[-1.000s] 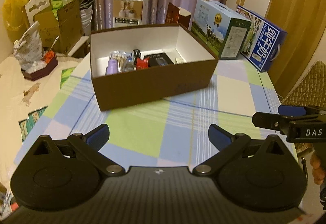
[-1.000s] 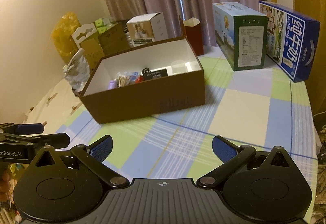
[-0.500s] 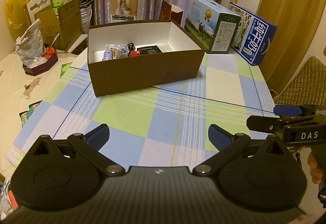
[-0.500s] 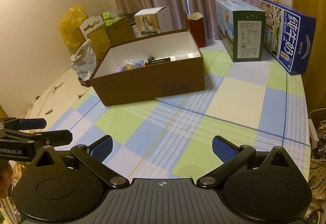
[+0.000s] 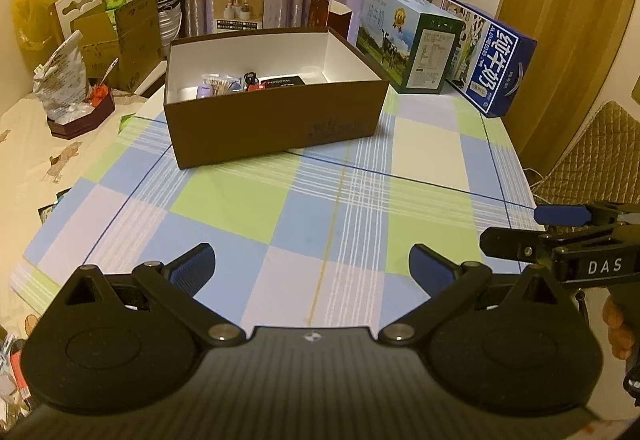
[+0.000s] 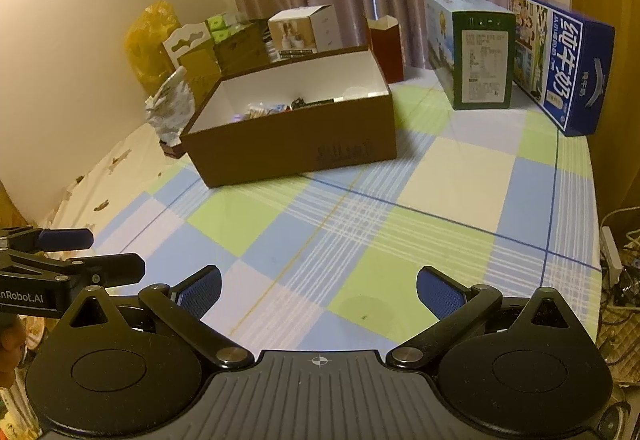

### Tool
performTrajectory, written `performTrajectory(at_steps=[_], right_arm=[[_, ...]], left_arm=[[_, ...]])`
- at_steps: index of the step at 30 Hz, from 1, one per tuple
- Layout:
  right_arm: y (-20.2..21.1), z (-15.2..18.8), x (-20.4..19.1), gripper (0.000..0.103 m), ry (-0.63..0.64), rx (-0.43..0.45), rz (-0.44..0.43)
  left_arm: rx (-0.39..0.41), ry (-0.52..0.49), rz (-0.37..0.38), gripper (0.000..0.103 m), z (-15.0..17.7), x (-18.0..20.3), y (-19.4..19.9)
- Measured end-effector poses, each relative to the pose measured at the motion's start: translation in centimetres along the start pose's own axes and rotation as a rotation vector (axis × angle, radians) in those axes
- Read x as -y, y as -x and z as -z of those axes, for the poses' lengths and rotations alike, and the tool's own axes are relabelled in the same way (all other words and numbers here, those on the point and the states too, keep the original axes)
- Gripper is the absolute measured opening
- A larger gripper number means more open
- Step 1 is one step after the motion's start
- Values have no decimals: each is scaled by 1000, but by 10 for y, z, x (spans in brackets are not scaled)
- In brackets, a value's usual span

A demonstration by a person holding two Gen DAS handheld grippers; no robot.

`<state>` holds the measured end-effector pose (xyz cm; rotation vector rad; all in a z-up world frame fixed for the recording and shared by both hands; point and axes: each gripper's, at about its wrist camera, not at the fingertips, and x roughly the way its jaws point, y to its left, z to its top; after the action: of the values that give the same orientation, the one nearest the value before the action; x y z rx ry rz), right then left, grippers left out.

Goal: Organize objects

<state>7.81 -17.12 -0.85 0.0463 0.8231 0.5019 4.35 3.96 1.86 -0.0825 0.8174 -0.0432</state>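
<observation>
Brown cardboard forms the open box (image 5: 276,127), which stands on the checked cloth of the bench (image 5: 320,207) and serves as the reference point. Inside the box, against its white floor, lie several small items: a purple bottle (image 5: 205,91), a clear packet of thin sticks (image 5: 219,83), a small black-and-red object (image 5: 251,80) and a flat black case (image 5: 282,81). Behind the box stands a white carton (image 5: 240,5) and a dark red paper bag (image 5: 330,15). To the right of the box stand a green milk carton (image 5: 416,43) and, beyond it, a blue milk carton (image 5: 492,55). To the left of the box a crumpled bag (image 5: 62,79) sits in a dark tray.

The left gripper (image 5: 312,268) is held in front of the box, well apart from it, with its jaws spread wide and nothing between them. The right gripper (image 6: 318,286) is also in front of the box, jaws likewise spread wide and empty. Each gripper appears at the edge of the other's view, beside it.
</observation>
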Motion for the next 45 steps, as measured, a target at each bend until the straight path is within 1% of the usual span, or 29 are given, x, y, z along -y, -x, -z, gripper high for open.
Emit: performTrajectory(at_steps=[8,14,30,45], right_arm=[[-2,6,6,101,10,-20,-13],[-2,7,5,101,20,-26,-25],[-7,8,3,101,20,-40,-24],[-17,3,1,101,17,-52,-24]], left_arm=[[-20,22,-18,102,12,4,0],[-21,34,-34,102,15,4,1],[-22,38,-43,102,13,3,0],[-26,39,-49,102,9,-7,-7]])
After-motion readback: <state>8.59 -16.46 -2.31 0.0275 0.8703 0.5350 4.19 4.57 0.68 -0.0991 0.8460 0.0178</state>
